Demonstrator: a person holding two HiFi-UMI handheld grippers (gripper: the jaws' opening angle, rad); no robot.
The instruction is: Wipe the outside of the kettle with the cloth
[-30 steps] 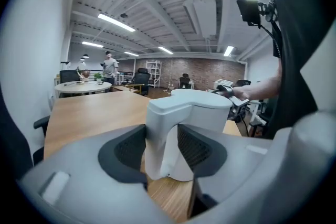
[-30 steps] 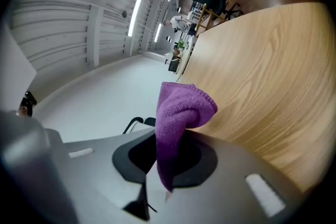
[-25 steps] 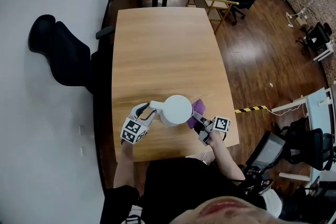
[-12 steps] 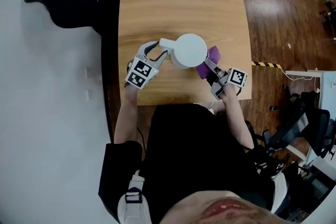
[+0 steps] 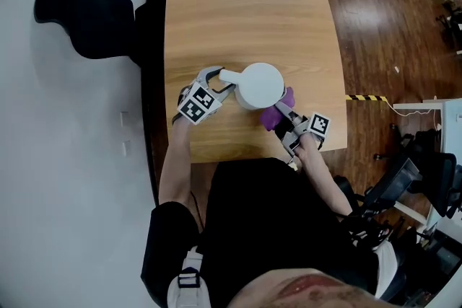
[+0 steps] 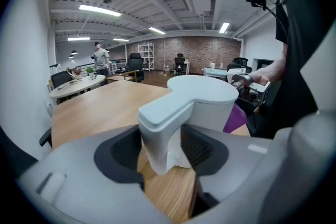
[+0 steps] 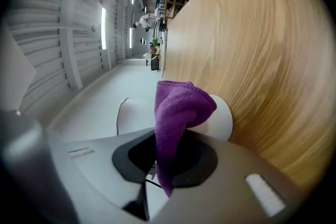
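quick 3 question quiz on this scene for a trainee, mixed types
1. Fill in: the left gripper has the ____ of the kettle between its jaws.
2. True or false: the kettle lies on its side.
3. The purple cloth is pinched by: A left gripper, B right gripper?
Key: 1 handle; those jaws have just been opening and stand apart round it. 2 false: it stands upright. 3 B.

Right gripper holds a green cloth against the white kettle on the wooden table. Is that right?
One mistake: the cloth is purple, not green, as the right gripper view shows. The rest stands: the right gripper holds it against the white kettle on the wooden table.
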